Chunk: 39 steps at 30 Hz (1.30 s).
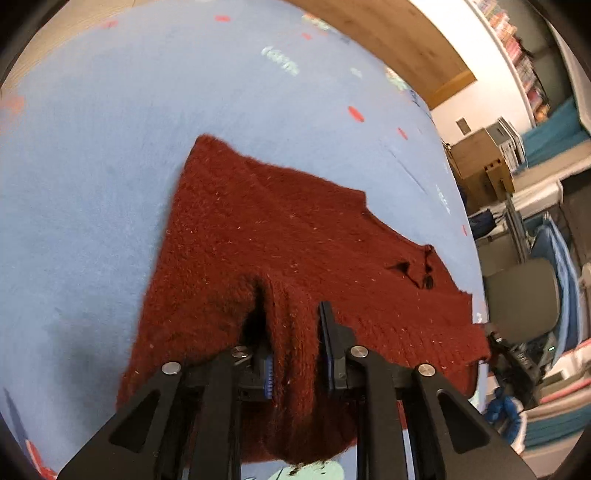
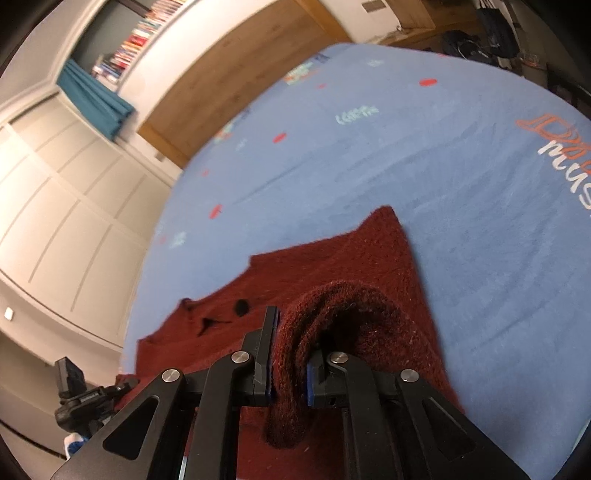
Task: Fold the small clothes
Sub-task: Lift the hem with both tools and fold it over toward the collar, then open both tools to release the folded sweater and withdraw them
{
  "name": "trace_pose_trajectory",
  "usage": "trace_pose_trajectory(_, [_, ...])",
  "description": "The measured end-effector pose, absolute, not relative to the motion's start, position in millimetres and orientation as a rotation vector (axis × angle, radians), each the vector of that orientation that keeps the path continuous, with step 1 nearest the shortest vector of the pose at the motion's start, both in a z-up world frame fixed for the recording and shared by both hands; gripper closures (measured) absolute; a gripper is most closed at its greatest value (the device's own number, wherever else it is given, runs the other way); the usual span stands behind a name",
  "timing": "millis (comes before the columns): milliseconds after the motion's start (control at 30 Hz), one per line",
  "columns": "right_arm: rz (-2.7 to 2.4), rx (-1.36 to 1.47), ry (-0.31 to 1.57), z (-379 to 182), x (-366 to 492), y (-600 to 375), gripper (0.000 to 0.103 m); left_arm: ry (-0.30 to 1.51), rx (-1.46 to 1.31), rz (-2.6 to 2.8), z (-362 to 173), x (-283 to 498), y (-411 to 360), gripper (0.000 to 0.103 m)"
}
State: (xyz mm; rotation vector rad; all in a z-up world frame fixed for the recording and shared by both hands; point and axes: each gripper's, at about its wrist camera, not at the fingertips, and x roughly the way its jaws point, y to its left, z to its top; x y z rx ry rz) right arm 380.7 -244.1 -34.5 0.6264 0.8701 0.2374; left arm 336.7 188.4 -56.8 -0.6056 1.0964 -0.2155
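Note:
A dark red knitted sweater (image 1: 266,236) lies spread on the blue cloth (image 1: 92,166); it also shows in the right wrist view (image 2: 362,258). My left gripper (image 1: 295,339) is shut on a bunched fold of the sweater's near edge, which hangs down between its fingers. My right gripper (image 2: 291,354) is shut on another raised fold of the same sweater, pinched between its pads. A small dark bow (image 1: 413,269) sits on the knit near its right side.
The blue cloth (image 2: 424,155) has red dots and printed lettering (image 2: 561,155). A wooden headboard (image 1: 388,33) lies beyond it. Cardboard boxes (image 1: 480,166) and a grey chair (image 1: 521,299) stand to the right. White panelled wall (image 2: 55,221) and a black tripod device (image 2: 74,391) are at left.

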Motion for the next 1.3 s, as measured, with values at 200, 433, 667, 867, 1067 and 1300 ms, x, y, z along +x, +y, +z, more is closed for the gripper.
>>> trace_pose_trajectory(200, [0.19, 0.65, 0.916, -56.8, 400.5, -246.2, 0.053, 1.071, -0.771, -0.256, -57.1, 340.5, 220.0, 0.076])
trace_pose_trajectory(433, [0.186, 0.621, 0.904, -45.1, 410.3, -246.6, 0.041, 0.998, -0.775, -0.212, -30.4, 338.0, 246.6, 0.065])
trace_pose_trajectory(667, [0.181, 0.479, 0.864, -20.6, 405.8, -236.7, 0.04, 0.975, -0.489, -0.189, -8.6, 332.8, 212.9, 0.065])
trace_pose_trajectory(867, [0.199, 0.288, 0.861, -17.1, 408.6, -202.9, 0.04, 0.976, -0.268, -0.219, -23.9, 332.0, 158.8, 0.065])
trace_pose_trajectory(1067, [0.215, 0.119, 0.927, -43.0, 419.0, -171.8, 0.04, 1.045, -0.12, -0.151, -66.7, 341.0, 147.5, 0.065])
trace_pose_trajectory(1300, [0.105, 0.041, 0.954, -57.4, 423.1, -189.7, 0.04, 1.007, -0.117, -0.187, -56.7, 328.0, 155.8, 0.065])
